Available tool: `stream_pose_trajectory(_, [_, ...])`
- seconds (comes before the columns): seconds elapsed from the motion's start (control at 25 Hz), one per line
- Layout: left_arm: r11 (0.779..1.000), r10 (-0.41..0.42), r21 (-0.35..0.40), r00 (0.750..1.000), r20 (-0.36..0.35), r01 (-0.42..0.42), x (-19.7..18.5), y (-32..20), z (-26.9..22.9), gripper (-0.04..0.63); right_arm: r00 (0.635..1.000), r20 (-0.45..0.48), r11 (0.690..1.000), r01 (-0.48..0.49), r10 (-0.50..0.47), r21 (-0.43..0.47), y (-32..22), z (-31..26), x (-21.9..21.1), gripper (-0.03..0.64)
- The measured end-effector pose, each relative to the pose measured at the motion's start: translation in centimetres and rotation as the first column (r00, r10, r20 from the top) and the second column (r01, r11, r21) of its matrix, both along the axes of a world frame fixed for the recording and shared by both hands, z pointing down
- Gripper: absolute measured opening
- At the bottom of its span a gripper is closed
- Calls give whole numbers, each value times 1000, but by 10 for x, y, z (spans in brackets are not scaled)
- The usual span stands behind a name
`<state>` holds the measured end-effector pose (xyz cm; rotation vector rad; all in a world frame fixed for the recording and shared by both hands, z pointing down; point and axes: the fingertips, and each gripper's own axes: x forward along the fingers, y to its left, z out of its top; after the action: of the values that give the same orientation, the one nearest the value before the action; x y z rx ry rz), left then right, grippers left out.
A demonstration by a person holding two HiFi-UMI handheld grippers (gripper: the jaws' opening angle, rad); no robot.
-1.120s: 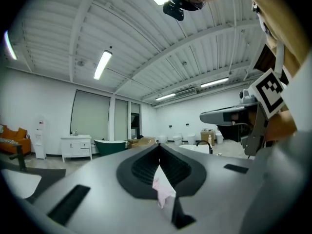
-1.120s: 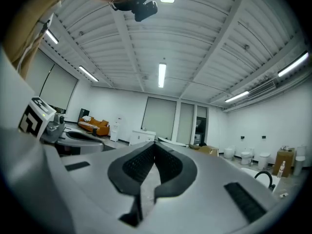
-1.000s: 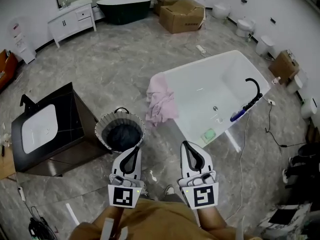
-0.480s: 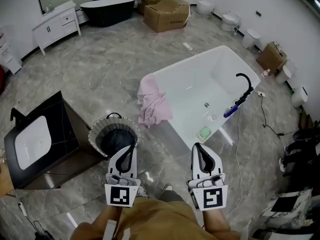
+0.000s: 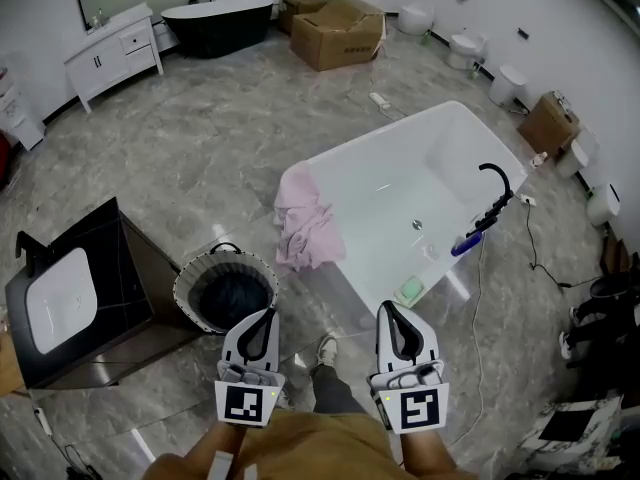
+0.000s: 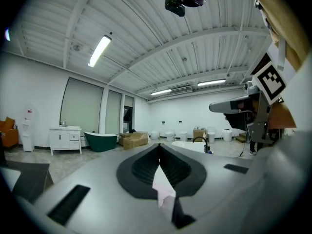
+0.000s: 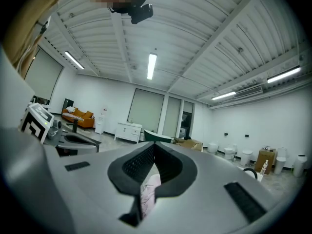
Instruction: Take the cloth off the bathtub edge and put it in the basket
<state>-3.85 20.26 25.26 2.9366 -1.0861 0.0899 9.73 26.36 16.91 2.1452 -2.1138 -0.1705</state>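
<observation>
A pink cloth (image 5: 304, 224) hangs over the near left end of the white bathtub (image 5: 390, 183). To its left on the floor stands a round striped basket (image 5: 190, 281) with a dark lining. My left gripper (image 5: 265, 318) is held low, just in front of the basket, shut and empty. My right gripper (image 5: 388, 310) is beside it, short of the tub's near side, also shut and empty. In the left gripper view the left gripper (image 6: 159, 152) points level into the room. In the right gripper view a strip of the pink cloth (image 7: 148, 190) shows below the closed tips of the right gripper (image 7: 153, 152).
A black vanity with a white sink (image 5: 75, 283) stands at the left, next to the basket. A black faucet (image 5: 495, 183) and a green item (image 5: 410, 290) sit in the tub. Cardboard boxes (image 5: 335, 30), a dark tub (image 5: 218, 16) and toilets (image 5: 508, 80) line the far walls. A cable (image 5: 478, 338) runs right of the tub.
The person has stepped a little toward the tub and basket, carrying both grippers along. Both stay shut and empty. The cloth has not moved.
</observation>
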Motion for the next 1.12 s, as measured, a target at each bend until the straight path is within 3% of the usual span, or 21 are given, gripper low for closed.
stream_pose_trajectory(0.52, [991,-129,-27,991,34,130,113,-116,15,5,990,37,989,137,-135,-50,-128,34,113,5])
stream_pose_trajectory(0.8, [976,-215,-2,974,67,216,142,-166,25,3,977,53,977,210,-208,-45,-179,49,135,5])
stream_pose_trajectory(1.12, [977,-203,-55,976,78,207,156,-205,66,3,978,36,975,209,-207,-80,-221,76,137,5])
